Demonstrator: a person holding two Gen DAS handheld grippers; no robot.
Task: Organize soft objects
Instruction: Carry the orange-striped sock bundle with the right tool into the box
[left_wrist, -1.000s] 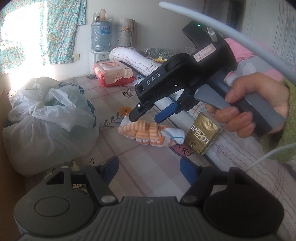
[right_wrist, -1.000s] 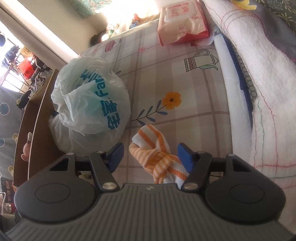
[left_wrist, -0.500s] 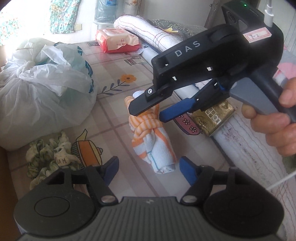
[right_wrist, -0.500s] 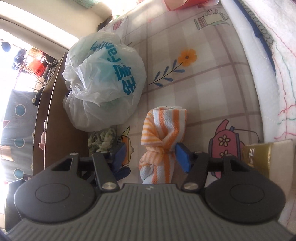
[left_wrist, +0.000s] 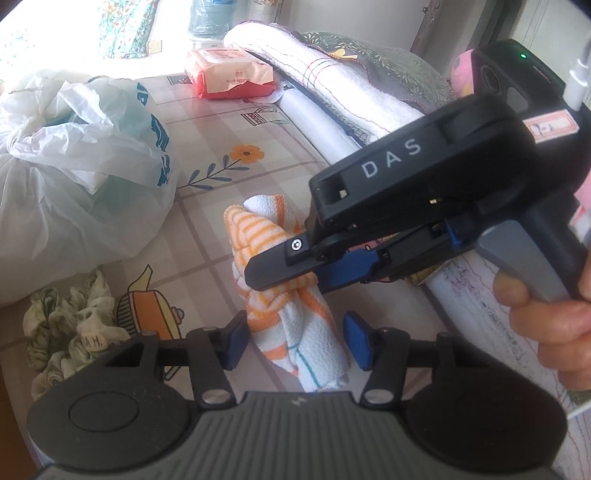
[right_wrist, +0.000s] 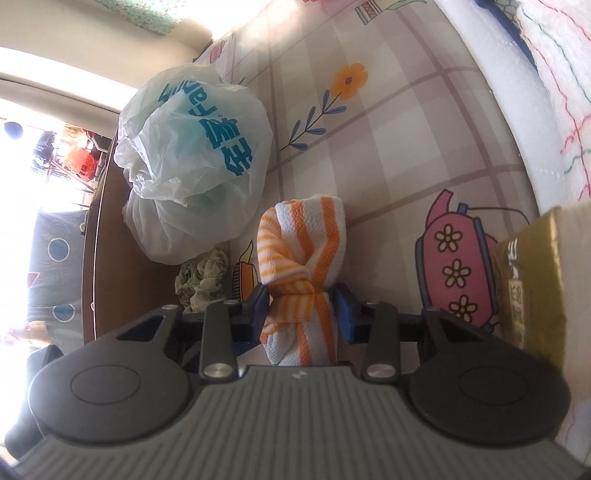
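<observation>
An orange-and-white striped towel (left_wrist: 295, 314), tied in a knot, lies on the patterned mat; it also shows in the right wrist view (right_wrist: 303, 273). My right gripper (right_wrist: 302, 310) is shut on the towel at its knot; in the left wrist view it (left_wrist: 291, 271) comes in from the right, held by a hand. My left gripper (left_wrist: 295, 341) is open, its blue pads either side of the towel's near end, not pressing it. A crumpled green-and-white cloth (left_wrist: 66, 332) lies to the left; it also shows in the right wrist view (right_wrist: 201, 277).
A knotted white plastic bag (left_wrist: 74, 173) sits at the left on the mat (left_wrist: 207, 122). A red wipes pack (left_wrist: 229, 74) and rolled bedding (left_wrist: 332, 92) lie at the back. A gold packet (right_wrist: 532, 280) sits at the right by a white roll (right_wrist: 491, 96).
The right gripper has closed on the towel's knot. The left gripper has moved in, so its open pads now flank the towel's near end.
</observation>
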